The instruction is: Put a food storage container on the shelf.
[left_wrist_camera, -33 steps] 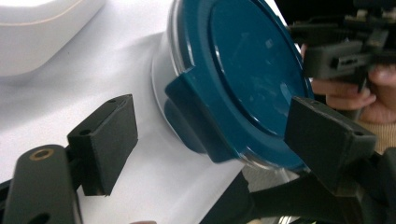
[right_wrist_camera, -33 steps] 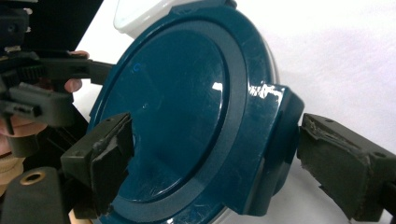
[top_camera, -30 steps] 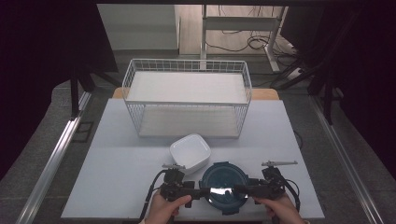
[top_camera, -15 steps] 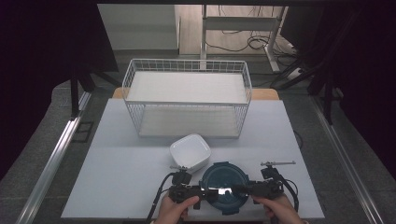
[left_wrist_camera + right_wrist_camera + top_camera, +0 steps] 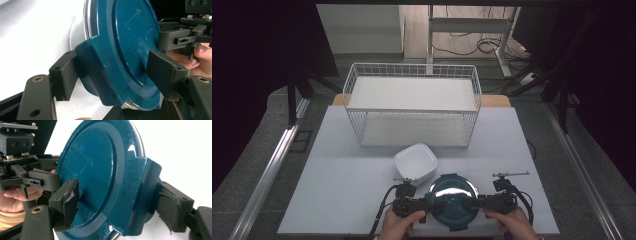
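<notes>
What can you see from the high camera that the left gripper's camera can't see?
The high view alone shows the white wire basket, the white square bowl and both of the person's hands. The left gripper view alone shows, close up, the side clip tab of the round container sitting between the left gripper's jaws, which have just been closing. Both show the dark teal lid and the right gripper at its far side.
</notes>
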{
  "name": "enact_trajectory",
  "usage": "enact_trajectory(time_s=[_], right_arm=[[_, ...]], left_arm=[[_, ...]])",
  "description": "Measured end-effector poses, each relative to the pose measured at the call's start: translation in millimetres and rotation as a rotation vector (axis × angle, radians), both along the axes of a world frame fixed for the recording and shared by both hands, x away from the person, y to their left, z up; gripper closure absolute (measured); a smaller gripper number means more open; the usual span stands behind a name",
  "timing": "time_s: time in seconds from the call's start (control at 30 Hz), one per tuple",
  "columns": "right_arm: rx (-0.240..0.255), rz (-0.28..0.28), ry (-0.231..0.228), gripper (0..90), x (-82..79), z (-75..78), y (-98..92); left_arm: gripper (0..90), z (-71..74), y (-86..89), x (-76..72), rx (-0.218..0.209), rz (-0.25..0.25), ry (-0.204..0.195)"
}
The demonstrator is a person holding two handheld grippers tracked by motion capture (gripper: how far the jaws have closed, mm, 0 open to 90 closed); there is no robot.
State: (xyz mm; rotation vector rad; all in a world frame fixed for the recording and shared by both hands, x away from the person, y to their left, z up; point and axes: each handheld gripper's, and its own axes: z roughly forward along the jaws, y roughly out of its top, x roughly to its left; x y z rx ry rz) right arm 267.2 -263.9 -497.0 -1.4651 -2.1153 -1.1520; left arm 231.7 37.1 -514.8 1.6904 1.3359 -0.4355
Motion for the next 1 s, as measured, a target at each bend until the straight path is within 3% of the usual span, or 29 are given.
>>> enact_trajectory(time_s=[0.63,1.0], right_arm=[[0.022,-0.058,-0.077,34.2,-14.0,8.0,-4.5],[0.035,-0.062,-0.091,35.2,-16.0,7.2,-5.9]], left_arm=[[35.3,2.5,5.5,-8.0,-0.028,0.021,-0.023],[35.4,1.1,6.5,-8.5,-0.035,0.013,-0.038]])
